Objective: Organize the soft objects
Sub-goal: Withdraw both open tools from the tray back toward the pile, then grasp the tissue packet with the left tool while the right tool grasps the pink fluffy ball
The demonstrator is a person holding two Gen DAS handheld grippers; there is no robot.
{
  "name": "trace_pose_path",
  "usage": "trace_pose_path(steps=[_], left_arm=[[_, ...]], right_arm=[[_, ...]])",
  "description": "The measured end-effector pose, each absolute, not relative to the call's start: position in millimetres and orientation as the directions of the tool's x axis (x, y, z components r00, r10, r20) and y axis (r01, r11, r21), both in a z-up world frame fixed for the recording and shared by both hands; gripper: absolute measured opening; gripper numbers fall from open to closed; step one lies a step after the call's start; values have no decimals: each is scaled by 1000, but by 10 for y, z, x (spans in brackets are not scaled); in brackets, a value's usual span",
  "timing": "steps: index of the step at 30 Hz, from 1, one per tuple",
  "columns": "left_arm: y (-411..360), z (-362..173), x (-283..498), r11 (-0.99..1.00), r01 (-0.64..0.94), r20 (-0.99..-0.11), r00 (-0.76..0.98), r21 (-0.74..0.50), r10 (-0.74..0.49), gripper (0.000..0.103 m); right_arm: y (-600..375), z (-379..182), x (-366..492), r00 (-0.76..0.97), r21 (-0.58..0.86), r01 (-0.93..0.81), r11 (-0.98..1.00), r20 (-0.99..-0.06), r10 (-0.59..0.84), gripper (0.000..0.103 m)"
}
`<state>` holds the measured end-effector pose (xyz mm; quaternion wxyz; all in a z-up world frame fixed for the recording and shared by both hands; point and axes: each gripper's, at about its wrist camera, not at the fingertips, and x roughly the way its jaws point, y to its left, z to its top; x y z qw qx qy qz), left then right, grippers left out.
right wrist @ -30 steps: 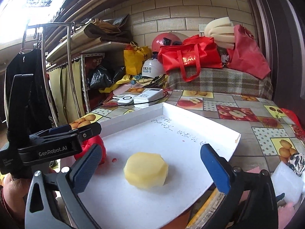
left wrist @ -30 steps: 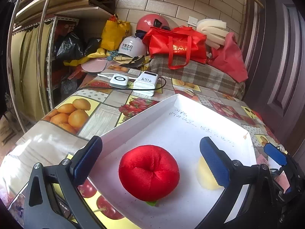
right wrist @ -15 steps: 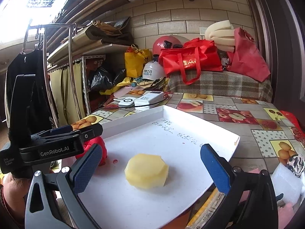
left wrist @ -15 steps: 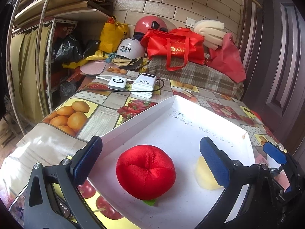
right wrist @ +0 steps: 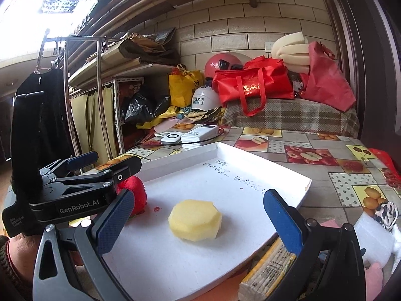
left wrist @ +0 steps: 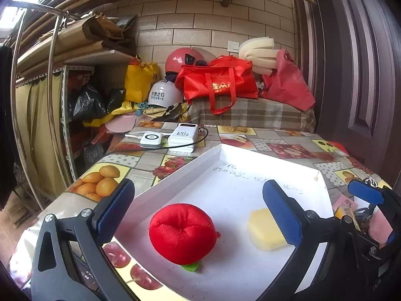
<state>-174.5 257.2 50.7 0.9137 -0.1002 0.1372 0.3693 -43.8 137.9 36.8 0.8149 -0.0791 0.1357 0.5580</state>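
Right wrist: left gripper (right wrist: 107, 165) marked "GenRobot.AI".

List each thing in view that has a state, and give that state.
left gripper: open, holding nothing
right gripper: open, holding nothing
red plush tomato: resting on the tray, ungrasped
yellow sponge: lying flat on the tray, ungrasped
white tray: flat on the table
power bank: display reading 120 W
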Motion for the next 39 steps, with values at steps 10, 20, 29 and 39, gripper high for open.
trace_pose_path(steps=[10, 20, 29, 39], left_arm=[[2401, 493, -1750, 732, -674, -334, 716, -98, 614, 103], [2026, 499, -1600, 799, -600, -331, 763, -42, 556, 103], [1957, 504, -1570, 814, -580, -327, 778, -45, 536, 103], [1345, 487, -1154, 958, -281, -417, 878, -47, 237, 103]], right_arm=[[1102, 347, -538, 314, -28, -945, 325, -345, 884, 103], [610, 333, -125, 350, 46, -917, 397, -387, 853, 103], [-274, 533, 109, 489, 104, -858, 504, -138, 861, 103], [-853, 429, 531, 535, 9, -820, 573, -344, 772, 103]])
